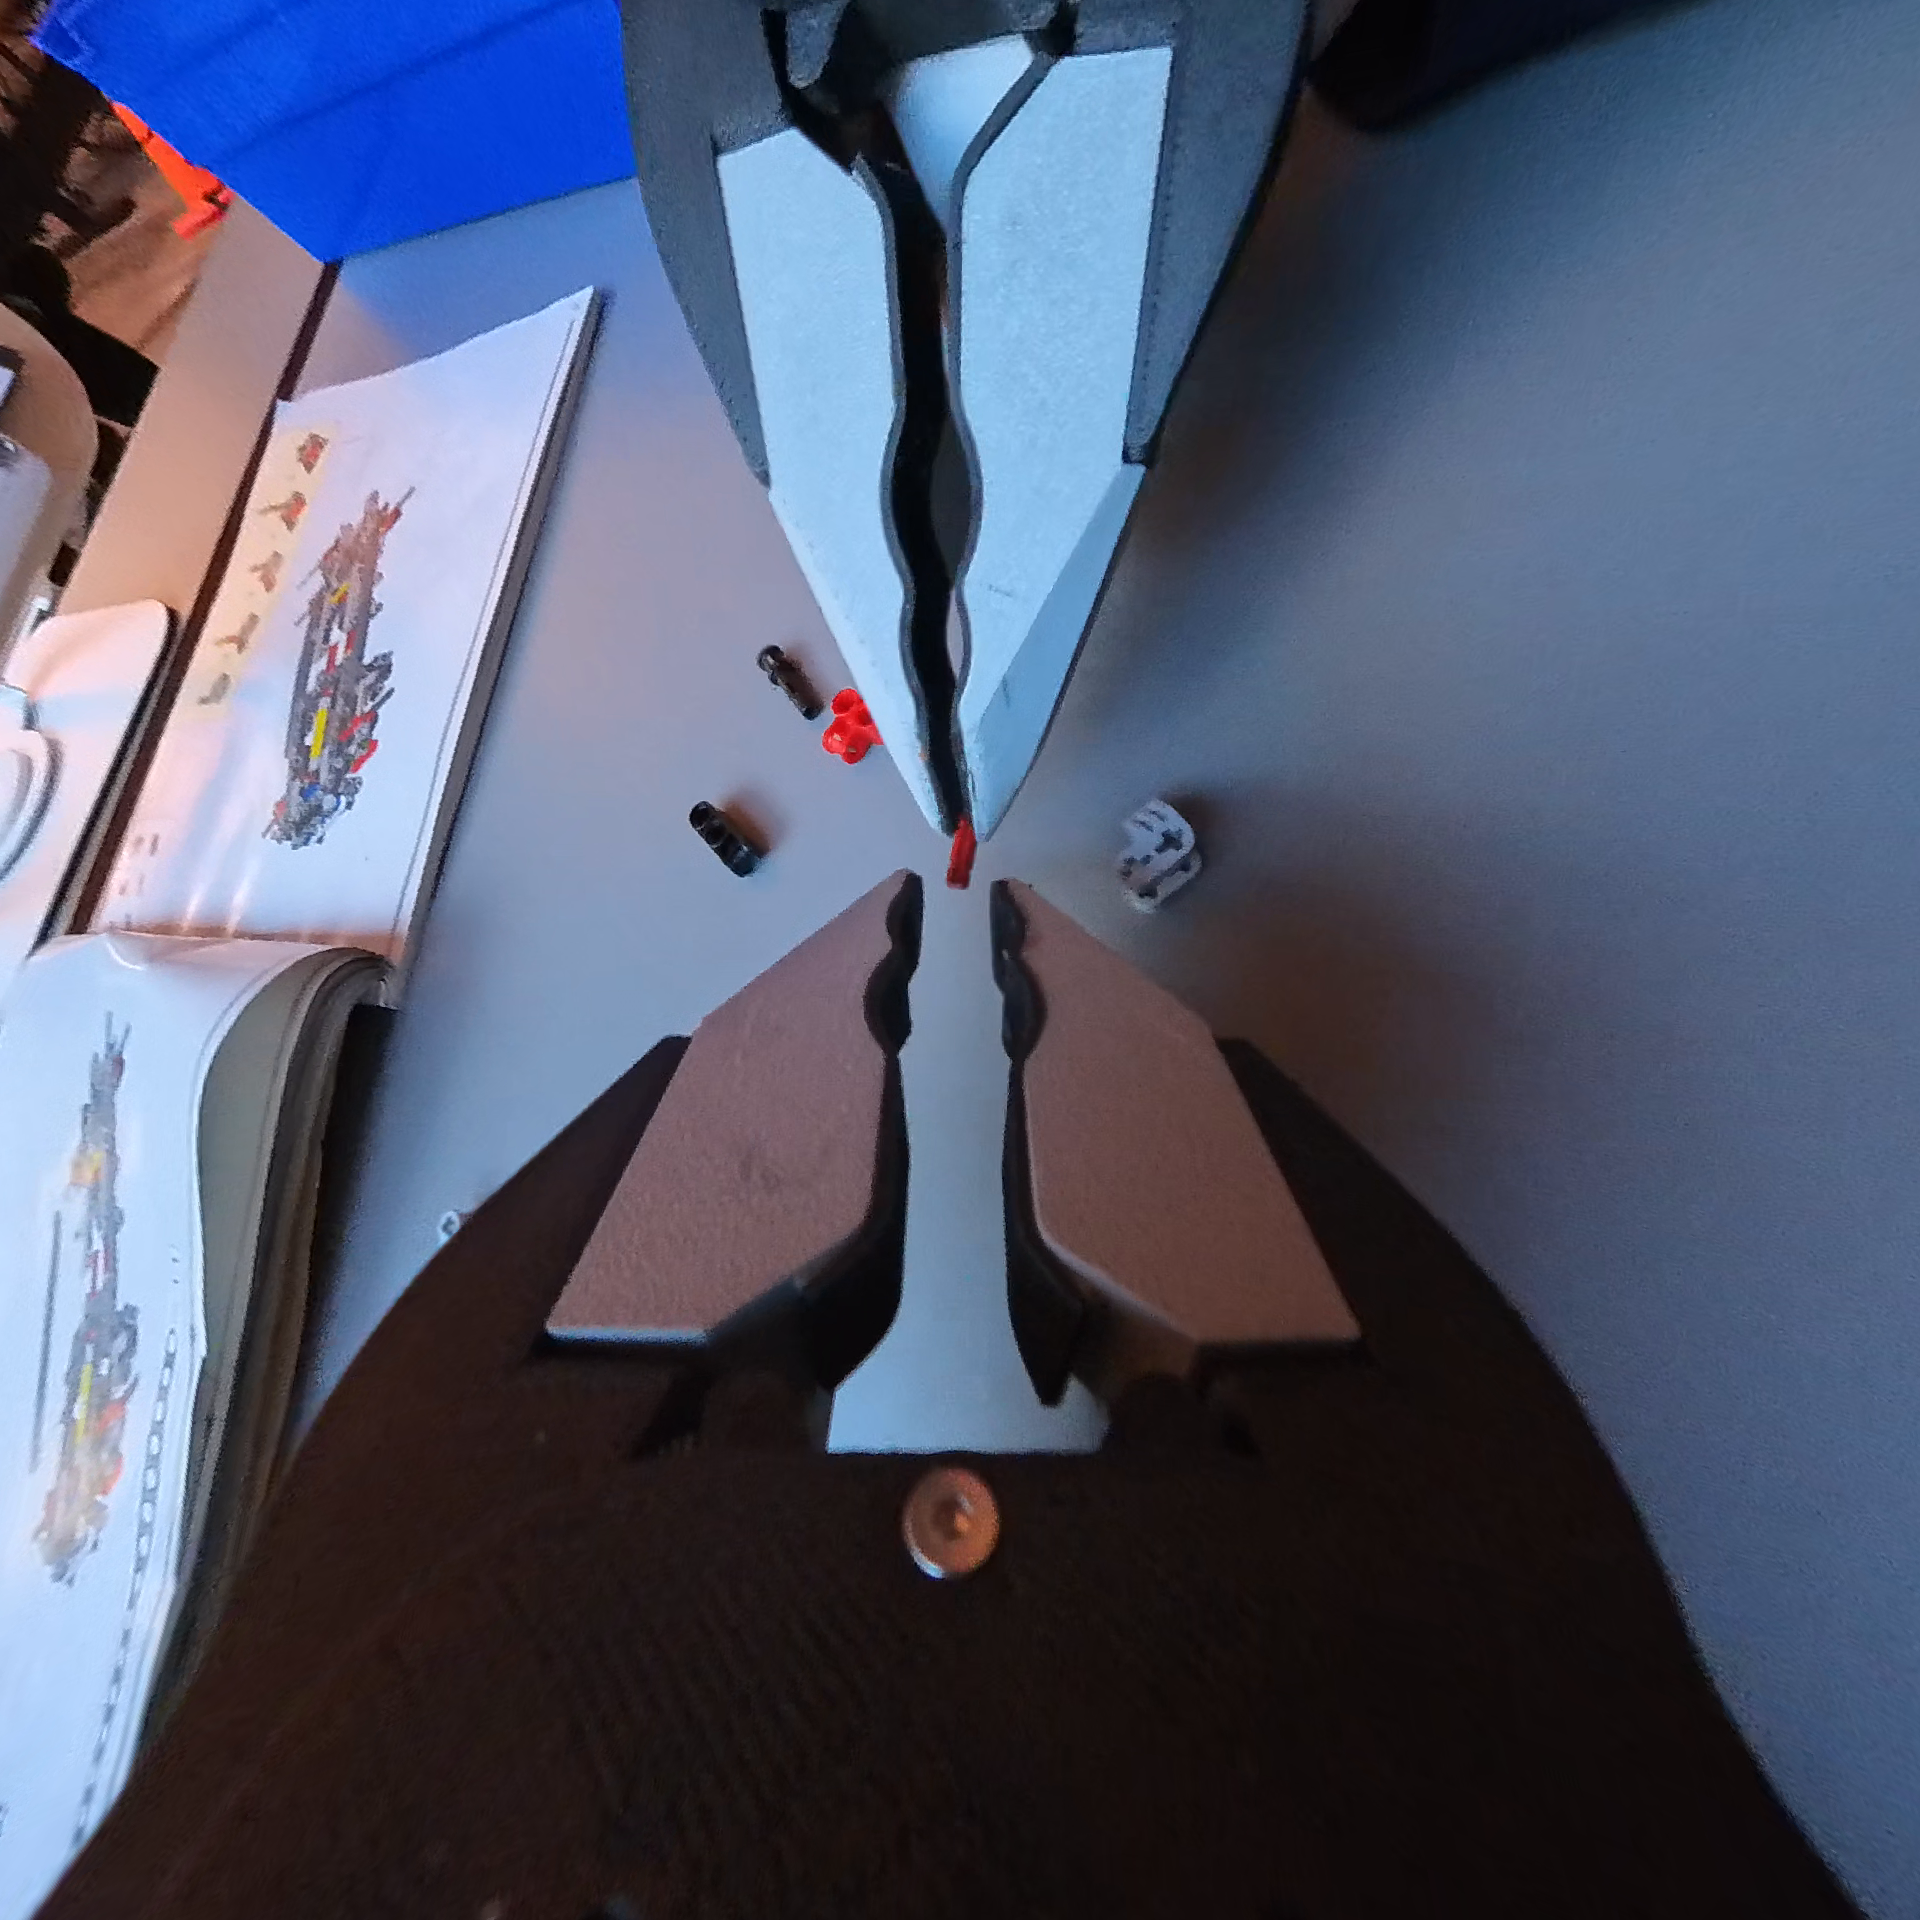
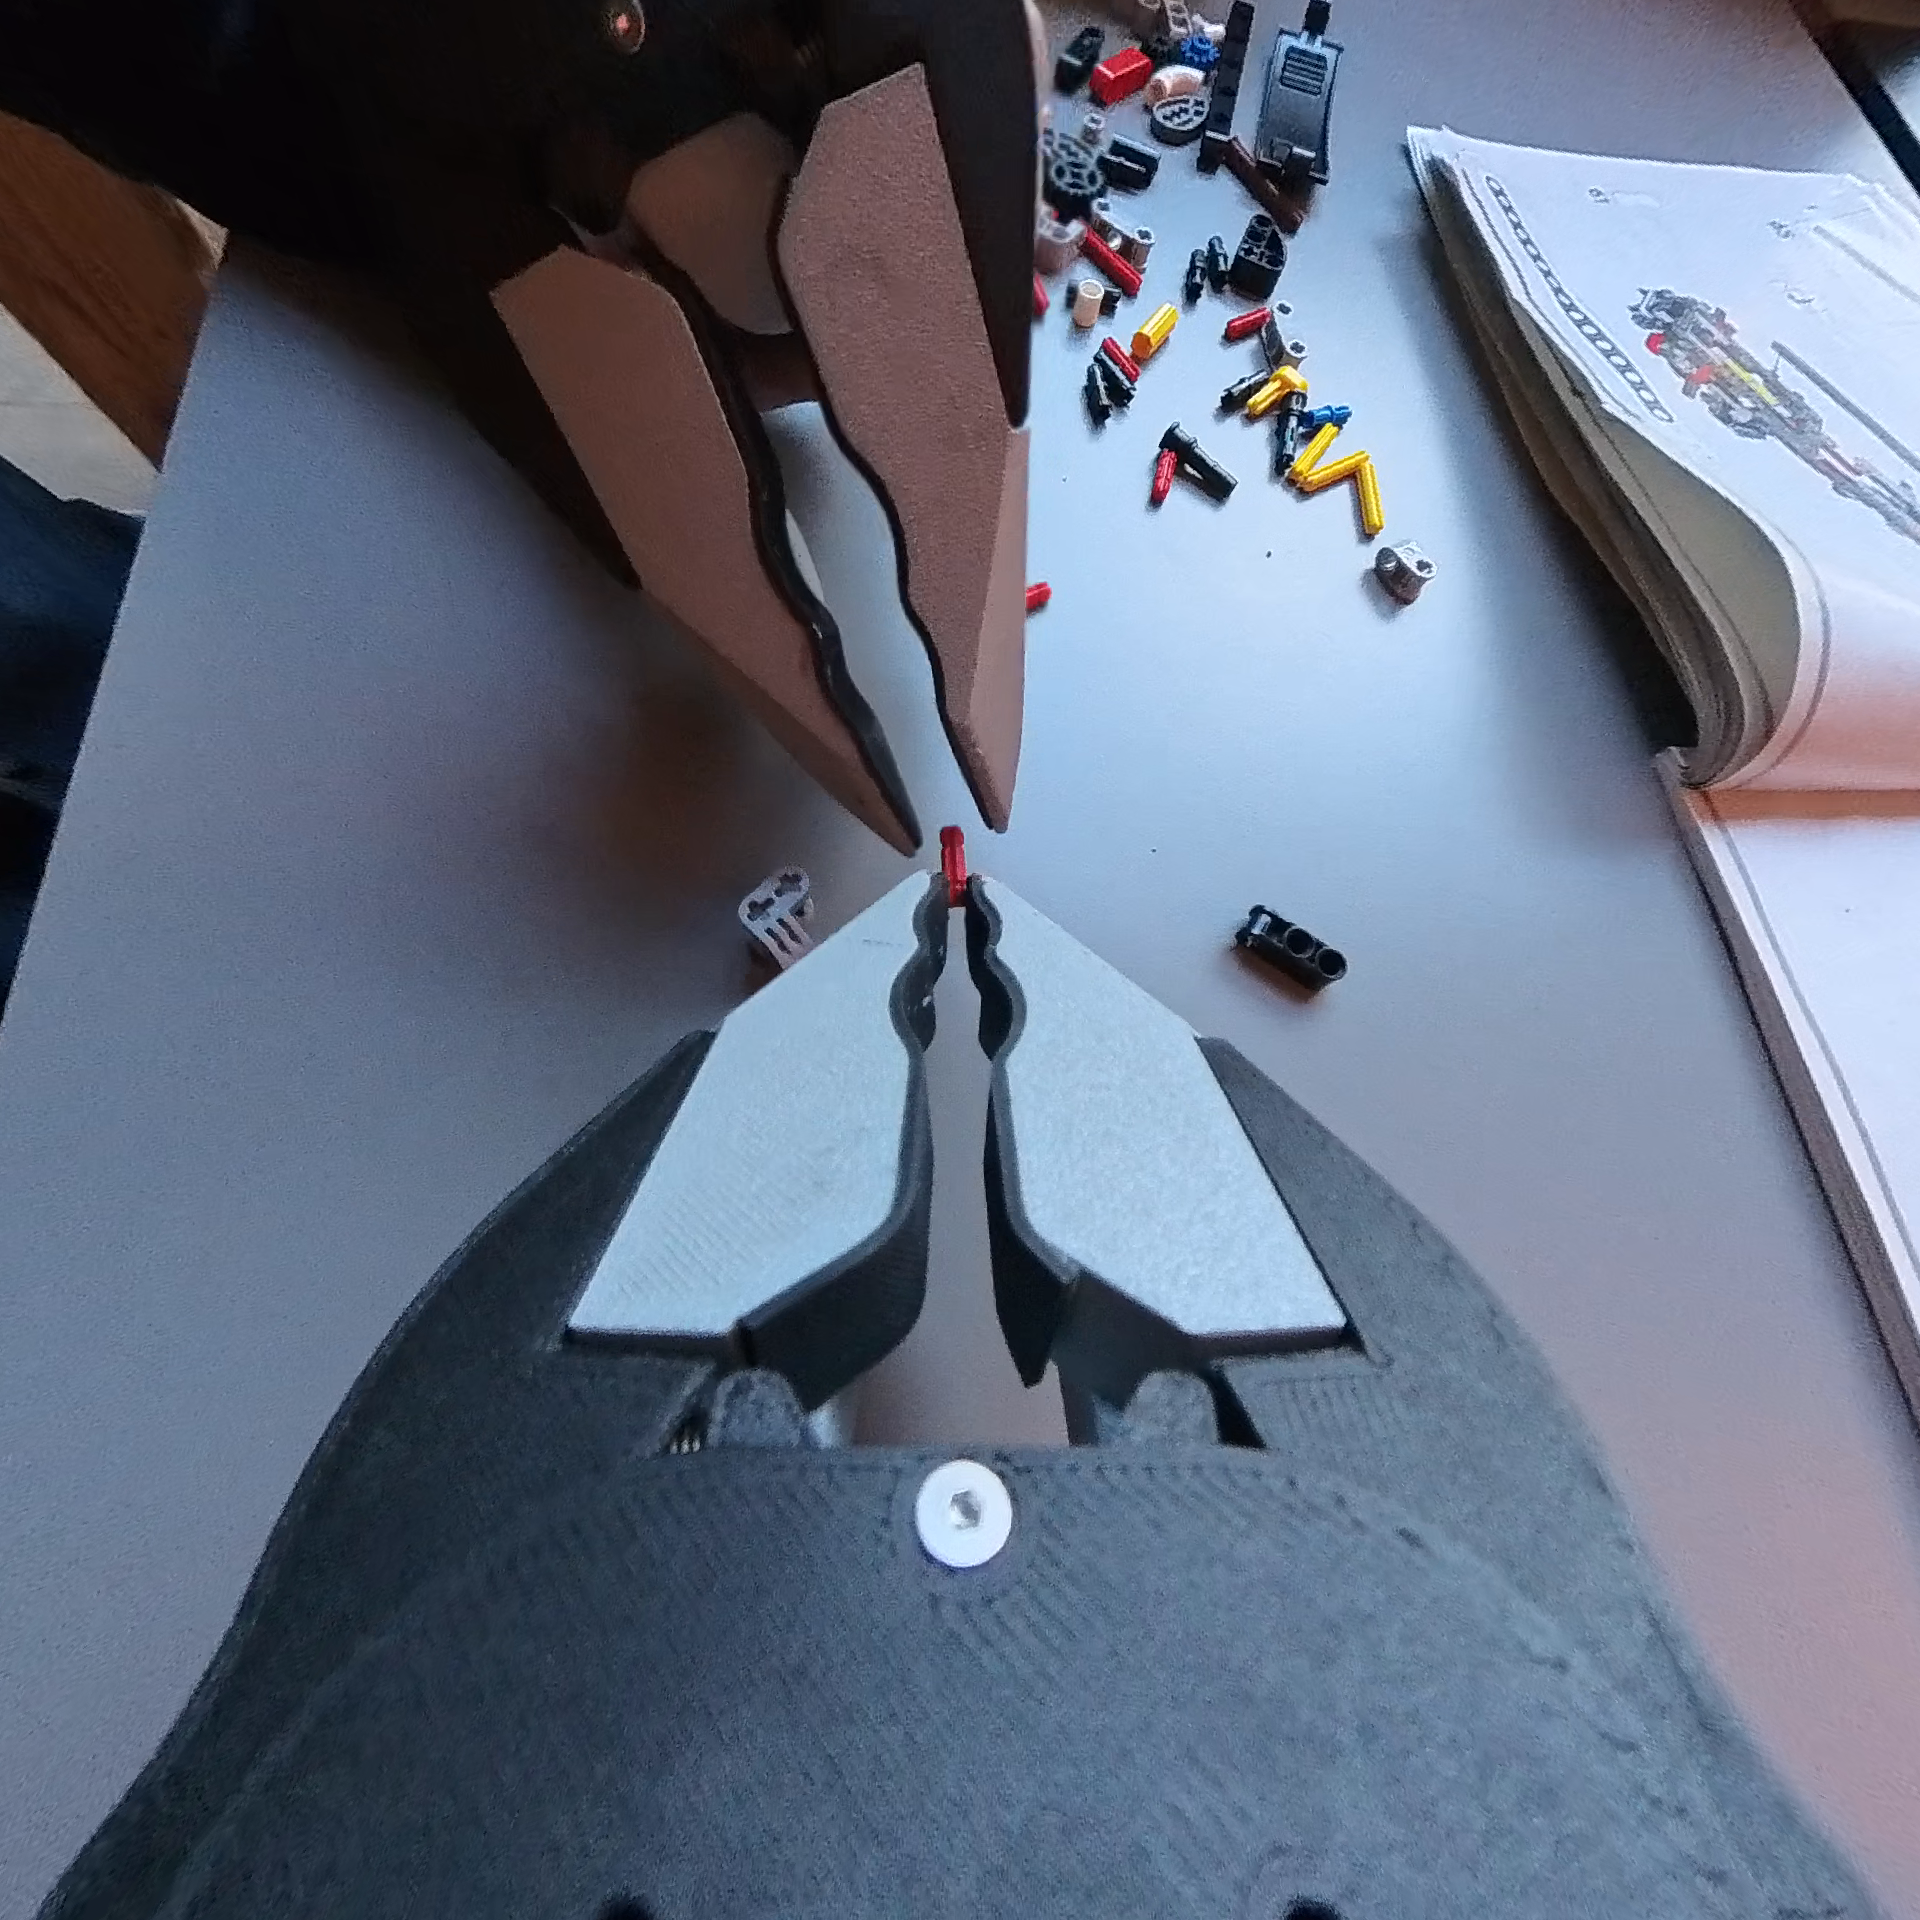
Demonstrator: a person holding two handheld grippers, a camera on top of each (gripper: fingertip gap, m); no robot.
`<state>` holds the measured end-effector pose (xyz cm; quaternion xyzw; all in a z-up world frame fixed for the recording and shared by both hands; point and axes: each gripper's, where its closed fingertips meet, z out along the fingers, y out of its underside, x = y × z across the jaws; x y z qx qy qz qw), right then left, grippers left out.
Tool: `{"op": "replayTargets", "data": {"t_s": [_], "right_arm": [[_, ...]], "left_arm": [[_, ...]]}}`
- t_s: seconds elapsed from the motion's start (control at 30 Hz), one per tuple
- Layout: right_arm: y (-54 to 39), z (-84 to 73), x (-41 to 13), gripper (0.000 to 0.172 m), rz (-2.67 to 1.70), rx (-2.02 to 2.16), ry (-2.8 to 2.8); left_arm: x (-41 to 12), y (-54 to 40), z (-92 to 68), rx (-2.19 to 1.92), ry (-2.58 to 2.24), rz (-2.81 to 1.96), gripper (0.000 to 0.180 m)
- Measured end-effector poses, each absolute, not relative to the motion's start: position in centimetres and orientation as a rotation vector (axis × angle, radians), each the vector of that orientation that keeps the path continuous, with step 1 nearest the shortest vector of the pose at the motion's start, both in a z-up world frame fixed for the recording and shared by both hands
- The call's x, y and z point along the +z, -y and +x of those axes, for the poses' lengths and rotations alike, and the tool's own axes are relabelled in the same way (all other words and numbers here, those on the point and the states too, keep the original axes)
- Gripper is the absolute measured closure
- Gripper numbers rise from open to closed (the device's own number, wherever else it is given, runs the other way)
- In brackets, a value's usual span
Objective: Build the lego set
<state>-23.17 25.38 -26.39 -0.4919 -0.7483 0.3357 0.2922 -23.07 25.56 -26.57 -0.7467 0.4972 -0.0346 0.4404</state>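
Note:
My right gripper point(image 2: 954, 883), with grey fingers, is shut on a small red pin point(image 2: 951, 854) and holds it by its near end just above the grey table point(image 2: 416, 727). The pin's free end sticks out toward my left gripper point(image 2: 954, 837), whose brown fingers come in from the other side. In the left wrist view my left gripper point(image 1: 956, 883) is open. Its fingertips point(image 1: 906, 883) stand on either side of the red pin point(image 1: 960, 858) without touching it. The right gripper point(image 1: 963, 826) comes down from the top of that view.
A white connector point(image 1: 1158, 854) lies right of the tips. A black beam point(image 1: 725, 833), a black pin point(image 1: 790, 681) and a red connector point(image 1: 852, 724) lie to the left. An open instruction booklet point(image 1: 364, 623) and a blue bin point(image 1: 364, 114) are at the left. Loose parts point(image 2: 1195, 260) lie scattered behind. My left and right fingertips are right by each other.

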Motion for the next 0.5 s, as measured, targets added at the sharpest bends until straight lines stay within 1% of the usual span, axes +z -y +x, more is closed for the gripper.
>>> {"op": "replayTargets", "data": {"t_s": [0.23,0.5], "right_arm": [[-25.19,-23.18,-26.04,0.172,-1.336,0.953,1.982],[-25.13,-23.19,-26.11,0.172,-1.329,0.945,1.986]], "left_arm": [[-26.57,-25.49,-22.94,-0.058,-1.255,-1.831,0.176],[-26.31,-25.40,-22.72,-0.086,-1.244,-1.826,0.176]]}}
